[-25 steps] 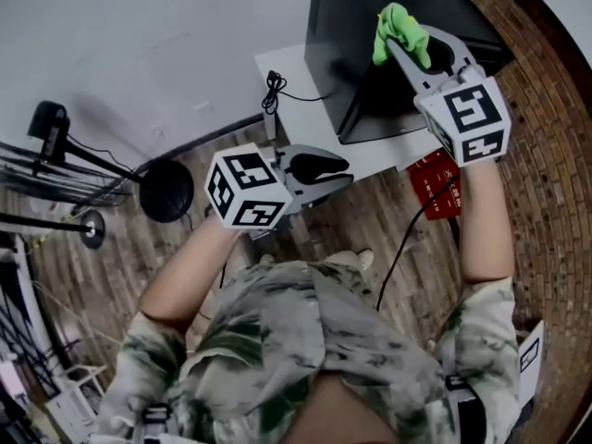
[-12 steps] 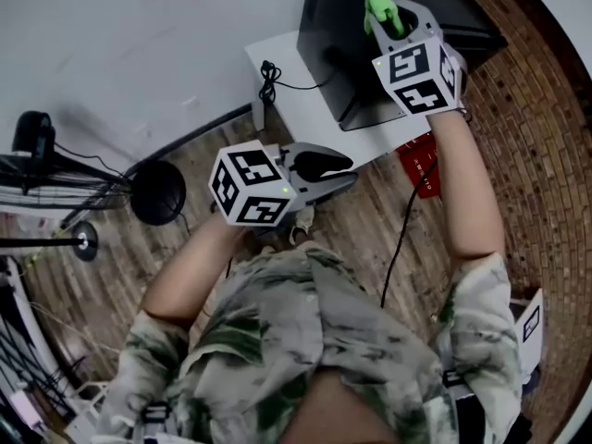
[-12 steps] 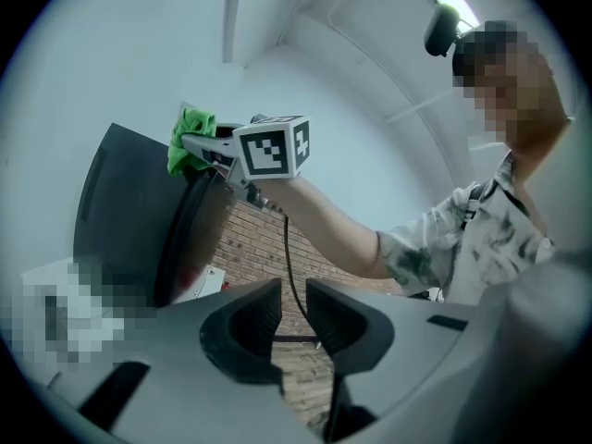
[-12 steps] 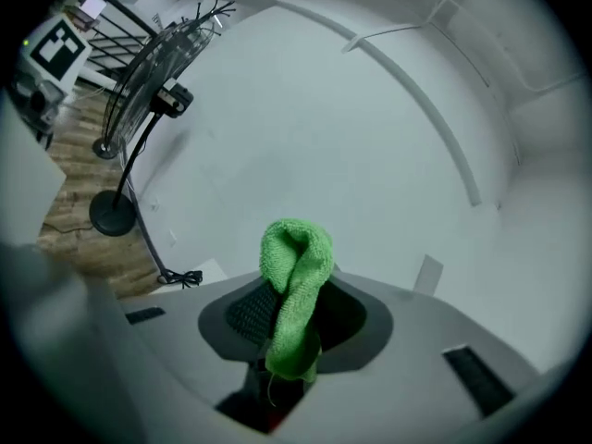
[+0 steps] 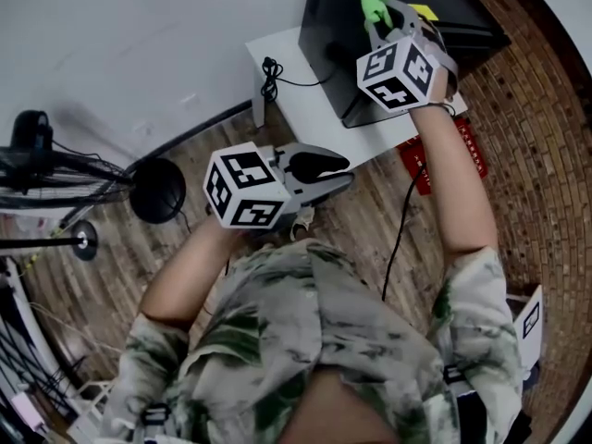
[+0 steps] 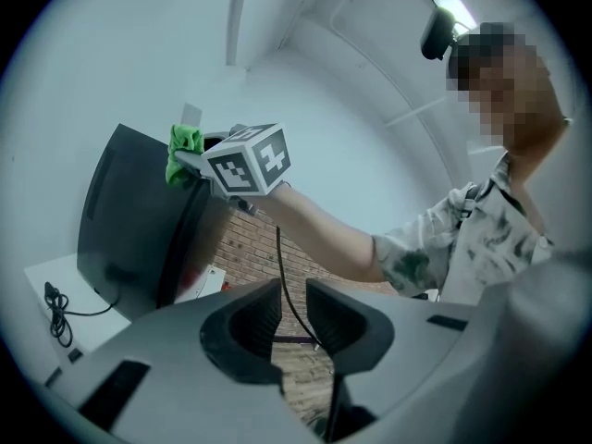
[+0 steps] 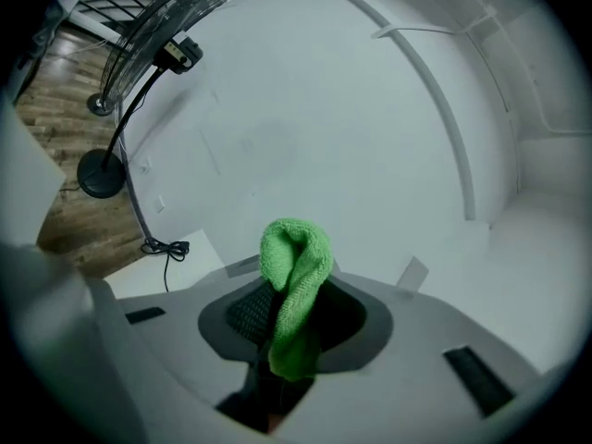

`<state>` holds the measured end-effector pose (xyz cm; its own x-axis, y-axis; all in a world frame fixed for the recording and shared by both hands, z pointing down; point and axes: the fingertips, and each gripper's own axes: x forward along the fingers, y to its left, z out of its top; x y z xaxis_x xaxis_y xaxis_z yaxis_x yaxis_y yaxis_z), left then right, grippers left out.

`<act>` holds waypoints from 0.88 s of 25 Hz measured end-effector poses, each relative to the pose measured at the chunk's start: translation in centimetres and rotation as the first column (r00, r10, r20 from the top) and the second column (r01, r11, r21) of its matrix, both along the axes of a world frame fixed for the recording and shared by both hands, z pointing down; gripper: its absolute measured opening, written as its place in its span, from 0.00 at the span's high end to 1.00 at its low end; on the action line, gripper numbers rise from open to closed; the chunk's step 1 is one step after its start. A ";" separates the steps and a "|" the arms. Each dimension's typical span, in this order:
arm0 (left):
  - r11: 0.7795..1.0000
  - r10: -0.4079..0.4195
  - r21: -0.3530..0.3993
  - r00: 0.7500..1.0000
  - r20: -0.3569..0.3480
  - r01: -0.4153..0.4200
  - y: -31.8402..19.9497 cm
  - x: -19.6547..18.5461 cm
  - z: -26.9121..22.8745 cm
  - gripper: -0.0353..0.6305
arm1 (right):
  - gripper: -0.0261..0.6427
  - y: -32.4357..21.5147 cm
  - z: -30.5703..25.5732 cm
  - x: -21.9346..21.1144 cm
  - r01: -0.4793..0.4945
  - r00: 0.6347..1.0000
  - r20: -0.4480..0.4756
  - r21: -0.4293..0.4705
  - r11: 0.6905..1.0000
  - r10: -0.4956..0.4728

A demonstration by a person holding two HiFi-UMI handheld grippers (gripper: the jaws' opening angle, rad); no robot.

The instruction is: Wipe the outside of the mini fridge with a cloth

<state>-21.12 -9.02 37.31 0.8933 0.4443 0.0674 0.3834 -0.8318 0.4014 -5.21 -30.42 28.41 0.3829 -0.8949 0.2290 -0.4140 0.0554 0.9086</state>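
Counting the pieces: one green cloth (image 5: pixel 373 0), one black mini fridge (image 5: pixel 333 54), one low white table (image 5: pixel 289 95), two grippers. The right gripper (image 5: pixel 384 9) pinches the cloth, whose folded end stands up between the jaws, and holds it at the fridge's top edge. The left gripper (image 5: pixel 339 172) hangs well apart over the wood floor (image 5: pixel 370 220), its jaws a narrow gap apart with nothing between. The fridge stands on the table by the white wall (image 5: pixel 139 35). One coiled black cable (image 5: pixel 270 72) lies on the table's bare left part.

Camouflage short-sleeved shirt (image 5: pixel 310 340); grey left gripper (image 6: pixel 293 296), right gripper (image 7: pixel 294 299), black-white marker cubes (image 5: pixel 242 185).
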 end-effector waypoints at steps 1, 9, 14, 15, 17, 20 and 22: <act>1.000 -0.002 -0.002 1.000 0.001 0.002 0.0 -0.1 0.1 0.84 | 0.79 0.0 0.1 0.0 -0.010 1.000 -0.020 -0.003 1.000 0.010; 1.000 -0.024 -0.009 1.000 -0.001 0.024 0.3 -1.4 0.4 0.84 | 0.79 -0.9 3.5 -0.1 -0.087 0.992 -0.101 -0.092 0.992 0.078; 0.999 -0.045 -0.019 0.999 0.004 0.045 -0.1 -2.6 0.8 0.84 | 0.79 -1.8 6.8 0.2 -0.126 0.990 -0.082 -0.151 0.981 0.114; 0.999 -0.046 -0.020 0.999 0.005 0.046 -0.1 -2.8 0.9 0.84 | 0.79 -2.0 7.4 0.2 -0.131 0.990 -0.074 -0.161 0.978 0.120; 0.999 -0.046 -0.021 0.999 0.009 0.046 -0.1 -3.2 1.1 0.84 | 0.79 -2.3 8.6 0.3 -0.146 0.988 -0.069 -0.178 0.973 0.136; 0.998 -0.050 -0.022 0.999 0.016 0.050 -0.5 -3.6 1.4 0.84 | 0.79 -2.7 10.3 0.8 -0.173 0.984 -0.065 -0.203 0.964 0.163; 0.998 -0.059 -0.027 0.998 0.019 0.060 -0.9 -4.0 1.7 0.84 | 0.79 -3.2 11.8 1.0 -0.188 0.982 -0.067 -0.224 0.956 0.177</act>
<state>-25.11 -9.92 39.00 0.9170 0.3921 0.0728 0.3257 -0.8417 0.4307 -4.20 -33.60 40.22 0.5497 -0.7346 0.3977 -0.3951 0.1908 0.8986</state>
